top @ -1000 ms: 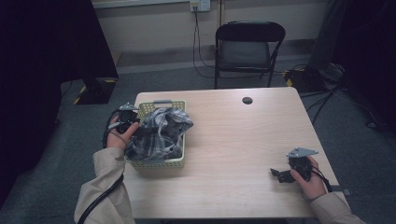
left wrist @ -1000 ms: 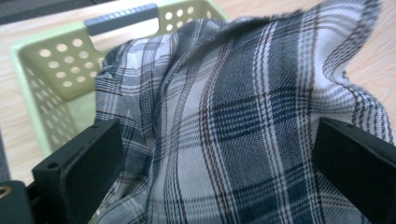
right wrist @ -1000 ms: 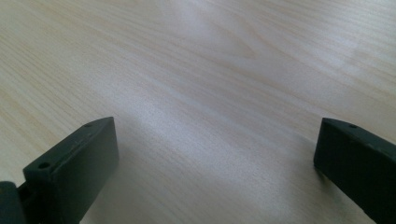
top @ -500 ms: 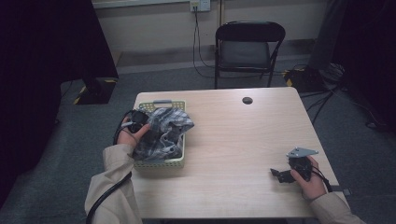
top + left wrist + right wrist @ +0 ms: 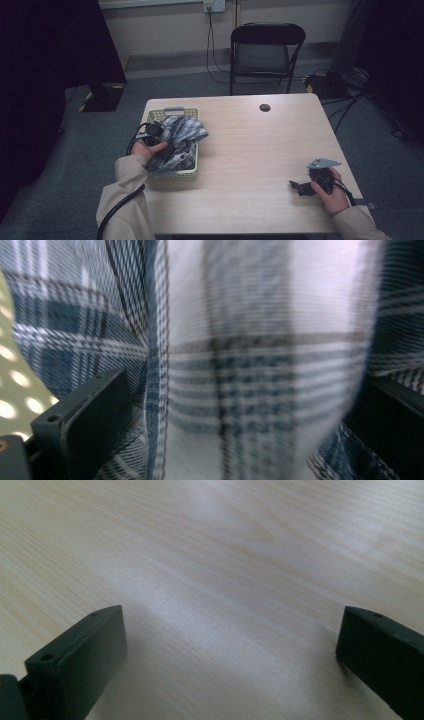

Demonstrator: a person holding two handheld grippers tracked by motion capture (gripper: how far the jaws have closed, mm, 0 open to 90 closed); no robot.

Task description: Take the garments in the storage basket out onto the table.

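The plaid cloth (image 5: pixel 177 140) lay bunched in the pale green basket (image 5: pixel 170 175), heaped above its rim, and the basket served as the fixed mark for everything else on the wooden table (image 5: pixel 250 150). The basket stood near the table's left edge, with its handle end toward the far side. The left gripper (image 5: pixel 167 145) was pushed into the cloth from the basket's left side, the person's left hand (image 5: pixel 145 149) wrapped around its body just over the basket's left wall, and its black cable (image 5: pixel 117 210) ran back along the beige sleeve (image 5: pixel 125 200). In the left gripper view, a thick fold of the blue, white and brown plaid cloth (image 5: pixel 260 365) stood between the two black jaws, which were spread wide with one on each side of the fold; the perforated basket wall (image 5: pixel 12 385) showed at the left edge behind the cloth. Whether the jaws pressed the fold or merely stood around it could not be told, as the fabric was blurred and very close. The right gripper (image 5: pixel 300 187) rested well away from the basket, toward the table's near right corner, held by the right hand (image 5: pixel 332 192), with its grey plate (image 5: pixel 322 162) on top. In the right gripper view its jaws stood wide apart over bare wood (image 5: pixel 225 580), holding nothing. A small dark round cap (image 5: pixel 265 107) sat in the tabletop beyond the basket, toward the far edge, and a black folding chair (image 5: pixel 265 50) stood past that edge.
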